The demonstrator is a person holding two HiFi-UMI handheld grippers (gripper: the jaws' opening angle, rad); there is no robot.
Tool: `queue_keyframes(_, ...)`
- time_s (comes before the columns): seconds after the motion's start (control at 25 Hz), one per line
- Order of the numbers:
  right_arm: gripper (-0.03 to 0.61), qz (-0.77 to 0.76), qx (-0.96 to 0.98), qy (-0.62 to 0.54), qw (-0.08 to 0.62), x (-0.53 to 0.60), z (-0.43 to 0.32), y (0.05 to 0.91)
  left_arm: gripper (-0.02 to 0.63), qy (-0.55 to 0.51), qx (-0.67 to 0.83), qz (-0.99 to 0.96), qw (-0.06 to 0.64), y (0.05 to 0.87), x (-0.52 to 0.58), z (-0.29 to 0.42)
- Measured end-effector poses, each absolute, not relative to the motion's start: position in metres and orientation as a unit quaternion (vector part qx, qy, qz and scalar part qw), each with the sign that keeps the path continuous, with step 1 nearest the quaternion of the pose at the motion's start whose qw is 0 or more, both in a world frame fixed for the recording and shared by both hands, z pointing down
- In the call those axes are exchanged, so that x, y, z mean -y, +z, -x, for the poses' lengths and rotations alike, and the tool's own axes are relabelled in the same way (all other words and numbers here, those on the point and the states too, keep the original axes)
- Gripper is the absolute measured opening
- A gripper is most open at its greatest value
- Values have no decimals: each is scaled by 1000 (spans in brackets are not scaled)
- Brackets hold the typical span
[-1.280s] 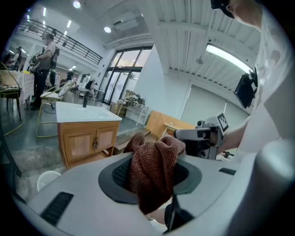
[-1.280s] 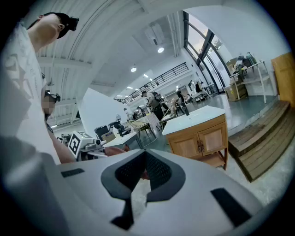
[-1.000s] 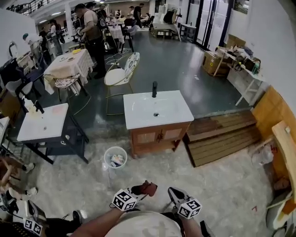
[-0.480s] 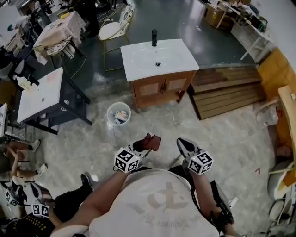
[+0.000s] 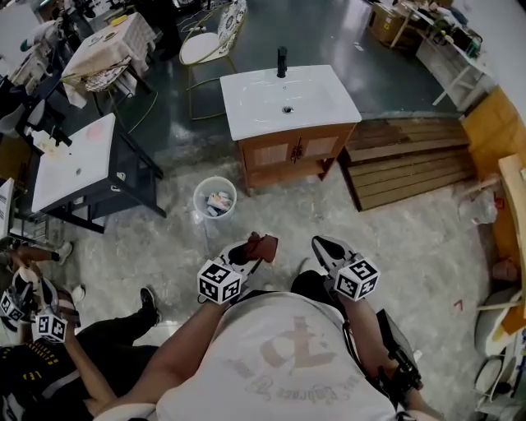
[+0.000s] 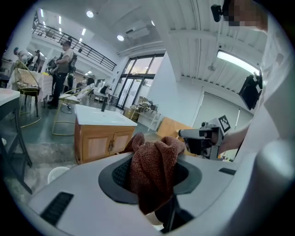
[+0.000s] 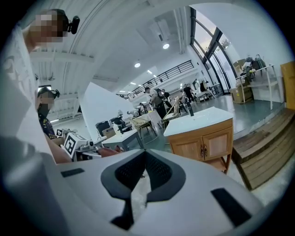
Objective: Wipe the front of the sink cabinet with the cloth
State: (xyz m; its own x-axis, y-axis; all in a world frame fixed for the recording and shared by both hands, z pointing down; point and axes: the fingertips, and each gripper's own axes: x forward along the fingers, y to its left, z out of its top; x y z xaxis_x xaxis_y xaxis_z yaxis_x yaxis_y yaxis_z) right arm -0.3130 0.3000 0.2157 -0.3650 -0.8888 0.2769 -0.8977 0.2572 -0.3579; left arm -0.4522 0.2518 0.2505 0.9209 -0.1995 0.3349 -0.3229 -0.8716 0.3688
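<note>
Here, my left gripper (image 5: 249,249) is clamped on the brown cloth (image 6: 154,168). My right gripper (image 5: 322,245) has its jaws together, with nothing between them. The sink cabinet (image 5: 288,154) stands well ahead across the floor. Judged stage: approach only; no wiping begun, the whole front remains.

Looks like a big open test hall, not a real bathroom: a sink cabinet (image 5: 271,156) stands free on a patchy floor (image 5: 411,271), second sink unit (image 5: 74,164) nearby, wooden pallets (image 5: 411,164), cardboard boxes (image 5: 382,20), tall glass doors (image 6: 133,79), a mezzanine railing (image 6: 73,44) overhead.
</note>
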Motion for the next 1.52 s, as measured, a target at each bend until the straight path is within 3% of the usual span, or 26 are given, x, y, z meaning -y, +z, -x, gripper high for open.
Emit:
queue_keyframes(0.56, 13, -510, 817, 270, 10, -234, 289, 252, 141, 169, 189, -937, 240, 276, -202, 431)
queue_keyframes(0.88, 13, -452, 854, 244, 76, -186, 263, 265, 141, 178, 172, -937, 245, 275, -158, 358)
queue_keyframes(1.16, 13, -453, 851, 263, 49, -138, 213, 273, 141, 210, 172, -930, 247, 284, -106, 302)
queue_keyframes(1.52, 12, -419, 867, 263, 64, -84, 157, 280, 141, 233, 187, -919, 257, 301, -57, 242)
